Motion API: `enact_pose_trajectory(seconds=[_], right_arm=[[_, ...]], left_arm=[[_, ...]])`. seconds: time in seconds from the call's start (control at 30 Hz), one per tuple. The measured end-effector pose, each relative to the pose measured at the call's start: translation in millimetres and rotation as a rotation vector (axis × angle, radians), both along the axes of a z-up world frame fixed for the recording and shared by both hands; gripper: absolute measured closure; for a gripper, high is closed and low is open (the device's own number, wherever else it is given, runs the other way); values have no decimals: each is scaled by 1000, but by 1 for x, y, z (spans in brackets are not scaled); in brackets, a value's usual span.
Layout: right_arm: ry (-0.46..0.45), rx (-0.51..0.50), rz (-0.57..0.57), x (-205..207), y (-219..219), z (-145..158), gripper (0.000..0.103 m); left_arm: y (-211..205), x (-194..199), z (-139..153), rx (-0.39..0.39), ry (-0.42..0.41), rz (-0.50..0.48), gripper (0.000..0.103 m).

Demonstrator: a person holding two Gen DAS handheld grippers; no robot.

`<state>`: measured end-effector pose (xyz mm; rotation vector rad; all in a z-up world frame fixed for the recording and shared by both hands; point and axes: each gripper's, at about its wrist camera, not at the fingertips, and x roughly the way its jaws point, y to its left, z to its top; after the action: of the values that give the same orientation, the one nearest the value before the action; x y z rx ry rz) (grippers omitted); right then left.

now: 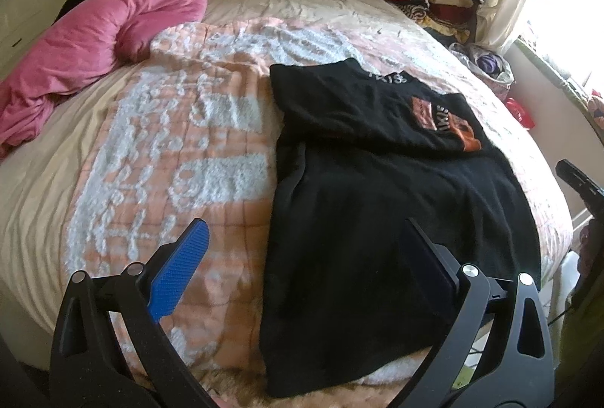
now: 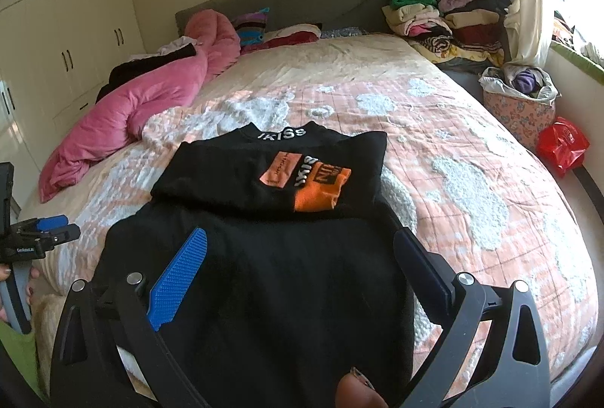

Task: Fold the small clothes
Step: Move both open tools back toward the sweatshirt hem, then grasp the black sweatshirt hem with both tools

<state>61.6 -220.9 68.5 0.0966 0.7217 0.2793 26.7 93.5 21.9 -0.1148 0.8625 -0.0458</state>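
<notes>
A black top (image 1: pixel 358 204) with orange patches and white lettering lies flat on the bed, its sleeves folded across the chest; it also shows in the right wrist view (image 2: pixel 271 238). My left gripper (image 1: pixel 302 241) is open and empty above the top's near left edge. My right gripper (image 2: pixel 302 249) is open and empty above the top's lower half. The left gripper also shows at the left edge of the right wrist view (image 2: pixel 49 230). The right gripper shows at the right edge of the left wrist view (image 1: pixel 581 181).
The bed has a peach and white quilt (image 2: pixel 472 162). A pink duvet (image 1: pixel 94 49) lies bunched at the far left. Stacks of folded clothes (image 2: pixel 445 19) stand at the head right. A fabric basket (image 2: pixel 521 98) and red bag (image 2: pixel 562 147) stand beside the bed.
</notes>
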Motion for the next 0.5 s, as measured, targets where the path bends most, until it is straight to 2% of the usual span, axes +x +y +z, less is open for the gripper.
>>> enact_pose_trajectory(seconds=[0.5], right_arm=[[46, -34, 4, -23, -12, -14, 4]], left_arm=[[13, -27, -31, -2, 99, -17, 9]])
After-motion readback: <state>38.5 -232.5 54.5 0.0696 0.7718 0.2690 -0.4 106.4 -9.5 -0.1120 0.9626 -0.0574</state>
